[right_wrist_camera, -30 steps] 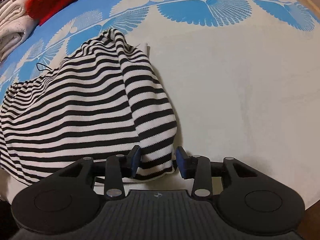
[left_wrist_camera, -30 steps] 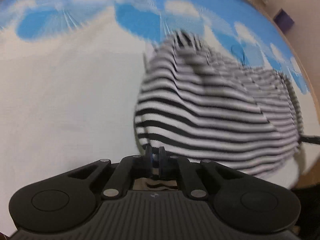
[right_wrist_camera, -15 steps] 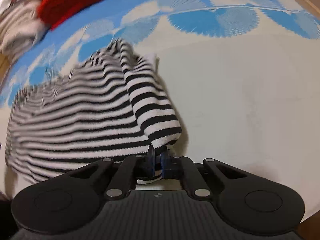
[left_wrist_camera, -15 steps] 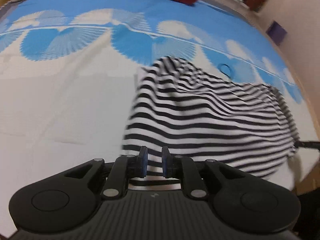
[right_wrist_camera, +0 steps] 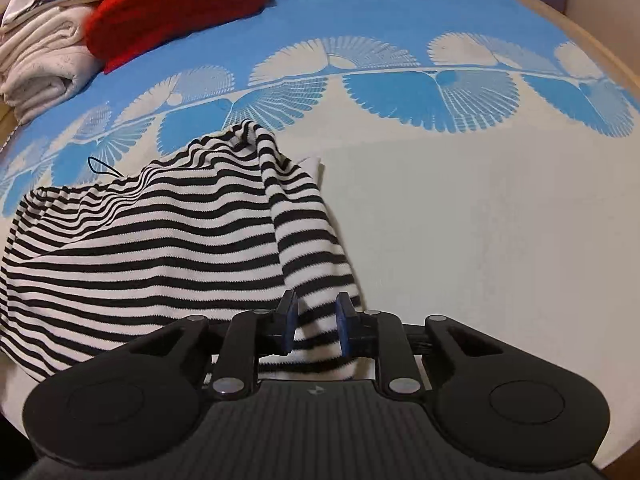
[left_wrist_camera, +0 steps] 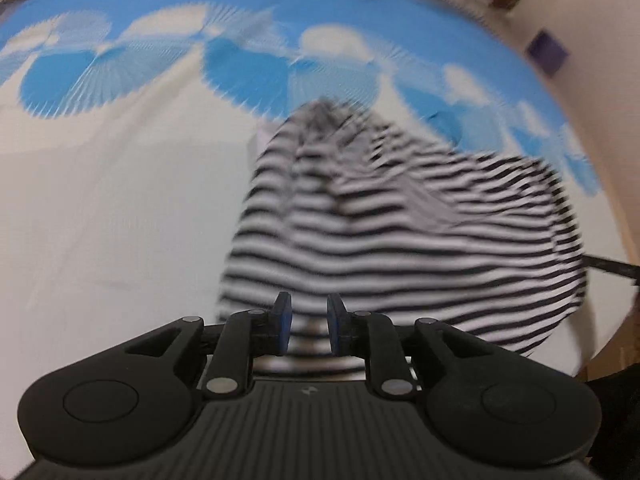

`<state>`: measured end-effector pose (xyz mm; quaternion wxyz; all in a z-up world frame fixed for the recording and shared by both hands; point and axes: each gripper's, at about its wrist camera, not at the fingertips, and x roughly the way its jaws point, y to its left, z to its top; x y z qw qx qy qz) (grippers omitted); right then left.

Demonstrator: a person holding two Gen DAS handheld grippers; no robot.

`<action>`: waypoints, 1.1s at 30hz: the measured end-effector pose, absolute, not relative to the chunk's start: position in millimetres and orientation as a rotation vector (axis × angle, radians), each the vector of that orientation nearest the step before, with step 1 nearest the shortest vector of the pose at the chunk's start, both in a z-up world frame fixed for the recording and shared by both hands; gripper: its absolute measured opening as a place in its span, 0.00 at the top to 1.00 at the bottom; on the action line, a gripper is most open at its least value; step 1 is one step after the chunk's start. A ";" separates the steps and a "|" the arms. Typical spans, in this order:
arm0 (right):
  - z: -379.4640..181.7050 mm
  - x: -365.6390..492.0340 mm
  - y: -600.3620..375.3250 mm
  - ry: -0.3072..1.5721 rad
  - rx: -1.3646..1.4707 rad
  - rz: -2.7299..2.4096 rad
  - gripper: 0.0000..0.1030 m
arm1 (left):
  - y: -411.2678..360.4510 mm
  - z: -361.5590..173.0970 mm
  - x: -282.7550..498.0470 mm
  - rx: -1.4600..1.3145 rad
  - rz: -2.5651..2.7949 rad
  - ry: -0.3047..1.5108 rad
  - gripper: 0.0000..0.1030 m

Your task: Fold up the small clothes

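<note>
Now the striped top (right_wrist_camera: 168, 248) is seen rumpled on the bed (right_wrist_camera: 480, 220), barely folded, its hem lying between both slightly parted, just-opening tools, left tool (left_wrist_camera: 308, 324) and right tool (right_wrist_camera: 317, 326).

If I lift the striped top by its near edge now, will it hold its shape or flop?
The striped top will probably flop: it already lies in soft folds and ridges on the bedspread. It looks like a thin knit, so likely light. It may slip free, since a gap shows beside the cloth at the right gripper.

Both fingers (left_wrist_camera: 283, 324) (right_wrist_camera: 345, 328) just parted (pointing downward).
</note>
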<state>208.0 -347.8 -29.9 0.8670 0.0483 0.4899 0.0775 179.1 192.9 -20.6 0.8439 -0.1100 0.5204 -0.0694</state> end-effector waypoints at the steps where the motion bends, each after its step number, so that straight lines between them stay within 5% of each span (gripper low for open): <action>1: -33.2 211.1 -345.3 1.037 0.090 0.155 0.79 | 185.6 -16.8 181.5 -0.231 -0.172 1.075 0.81; 4: -41.7 220.6 -340.2 1.070 0.062 0.121 0.80 | 157.9 -11.0 190.8 -0.207 -0.234 1.027 0.81; 5: -43.8 224.2 -339.2 1.080 0.062 0.118 0.97 | 147.4 -10.3 195.5 -0.199 -0.250 1.021 0.81; 12: -49.9 233.8 -343.7 1.088 0.070 0.029 0.97 | 108.3 -53.4 226.1 -0.100 -0.144 1.180 0.77; 14: -53.8 234.5 -337.3 1.099 0.021 0.032 0.97 | 111.3 -69.3 230.8 -0.084 -0.070 1.262 0.67; 20: -50.1 228.0 -335.1 1.089 -0.023 0.043 0.90 | 140.1 -42.3 226.0 -0.233 -0.076 1.142 0.67; 24: -53.7 220.6 -345.9 1.132 0.023 0.095 0.89 | 151.4 -63.9 229.9 -0.192 0.022 1.260 0.67; 26: -62.5 216.5 -344.4 1.182 -0.039 0.095 0.78 | 152.4 -74.6 226.7 -0.148 0.049 1.325 0.68; 33: -48.3 201.2 -355.9 1.124 0.037 0.129 0.78 | 156.9 -55.4 201.1 -0.155 -0.036 1.256 0.67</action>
